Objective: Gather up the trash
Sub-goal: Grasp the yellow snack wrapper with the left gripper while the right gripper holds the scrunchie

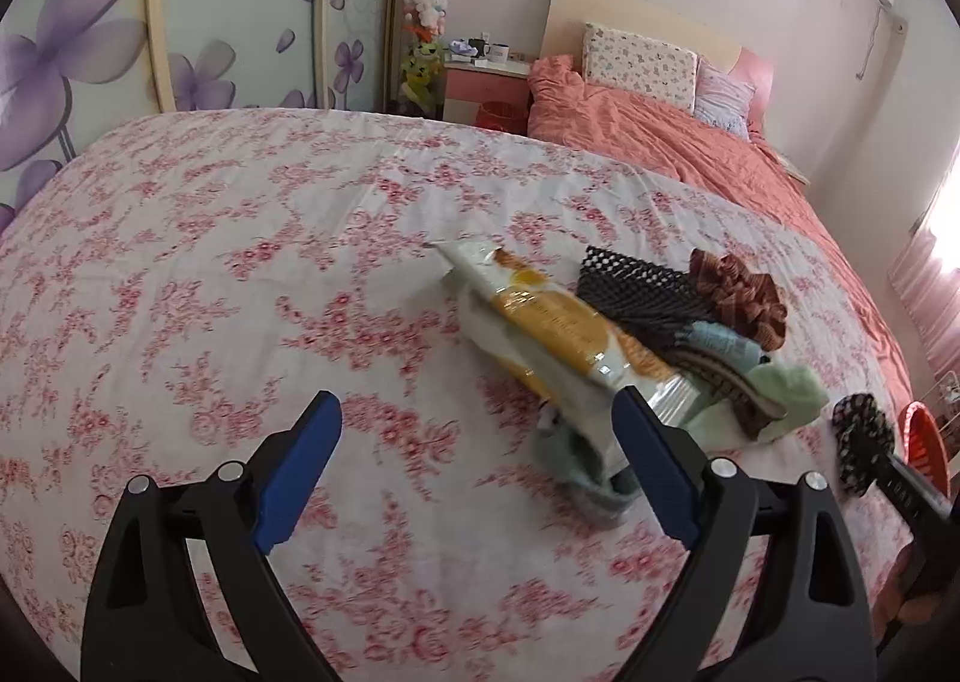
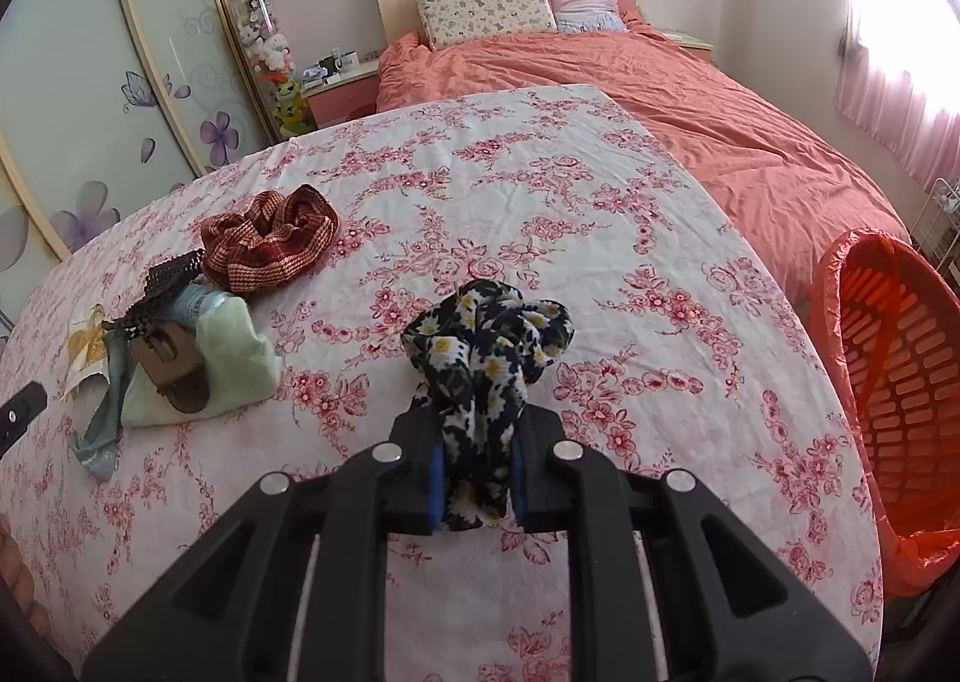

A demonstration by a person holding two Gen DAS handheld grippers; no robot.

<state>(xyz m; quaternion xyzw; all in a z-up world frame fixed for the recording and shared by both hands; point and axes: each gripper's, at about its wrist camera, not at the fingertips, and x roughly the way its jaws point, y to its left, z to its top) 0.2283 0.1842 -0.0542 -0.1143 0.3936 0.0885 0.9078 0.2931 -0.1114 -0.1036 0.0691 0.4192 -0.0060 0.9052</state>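
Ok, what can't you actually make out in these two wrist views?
- Inside of the orange plastic basket: cut off by the right wrist view's edge.
- Print on the white and yellow snack wrapper: motion-blurred in the left wrist view.
- Pale blue tube: mostly buried under the black mesh piece.

floral tablecloth [image 2: 540,190], plaid scrunchie [image 2: 270,244], wrapper [image 1: 552,322]

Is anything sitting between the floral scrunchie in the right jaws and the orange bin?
Nothing visible. The right gripper holds the floral scrunchie above bare tablecloth, and the orange bin stands open past the table's right edge.
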